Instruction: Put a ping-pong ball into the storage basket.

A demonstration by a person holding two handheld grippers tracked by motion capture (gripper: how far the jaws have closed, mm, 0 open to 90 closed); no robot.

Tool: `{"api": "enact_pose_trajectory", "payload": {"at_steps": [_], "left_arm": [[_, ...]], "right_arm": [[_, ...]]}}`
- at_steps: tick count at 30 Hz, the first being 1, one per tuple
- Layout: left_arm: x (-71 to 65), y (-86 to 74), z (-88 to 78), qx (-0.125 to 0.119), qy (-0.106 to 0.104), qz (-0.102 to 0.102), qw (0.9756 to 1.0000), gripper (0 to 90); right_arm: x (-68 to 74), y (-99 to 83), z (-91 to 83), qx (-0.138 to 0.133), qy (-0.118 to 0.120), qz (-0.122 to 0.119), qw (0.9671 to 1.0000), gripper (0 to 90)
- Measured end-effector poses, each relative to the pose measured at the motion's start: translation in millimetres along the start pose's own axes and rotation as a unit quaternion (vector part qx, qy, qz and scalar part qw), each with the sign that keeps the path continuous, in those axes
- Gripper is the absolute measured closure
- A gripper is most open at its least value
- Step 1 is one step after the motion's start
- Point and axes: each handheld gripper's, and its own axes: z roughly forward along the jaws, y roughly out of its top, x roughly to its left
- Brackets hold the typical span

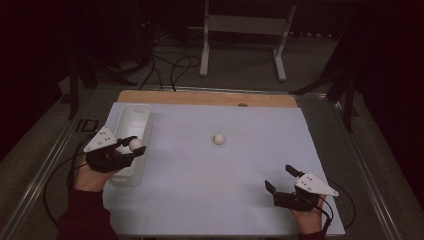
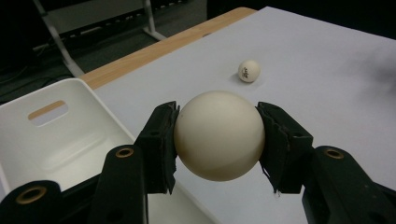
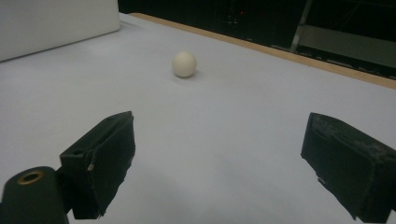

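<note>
Your left hand-held gripper (image 1: pixel 134 145) pinches a white ball (image 2: pixel 219 135), hovering at the white bin's (image 1: pixel 131 116) right rim. Release early and it bounces onto the surface (image 1: pixel 225 190). Second ball (image 1: pixel 218 139) sits at 11 o'clock from your right hand-held gripper (image 1: pixel 281 178), jaws spread, empty.

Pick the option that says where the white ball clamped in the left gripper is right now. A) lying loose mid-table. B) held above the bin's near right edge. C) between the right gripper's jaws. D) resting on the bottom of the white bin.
B: the left gripper pinches the held ball off the surface at the edge of the white bin, while the loose ball lies mid-table.
</note>
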Motion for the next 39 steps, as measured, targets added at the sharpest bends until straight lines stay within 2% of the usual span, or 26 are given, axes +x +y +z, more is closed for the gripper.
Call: {"api": "enact_pose_trajectory", "payload": {"at_steps": [19, 39], "left_arm": [[10.9, -8.4, -8.5, -0.003, 0.020, -0.013, 0.9997, 51.1], [14.7, -13.0, -9.1, 0.003, 0.034, -0.019, 0.9992, 51.1]], "right_arm": [[0.1, 0.1, 0.0, -0.001, 0.000, -0.002, 1.0000, 9.5], [1.7, 0.3, 0.7, -0.001, 0.001, -0.003, 1.0000, 9.5]]}}
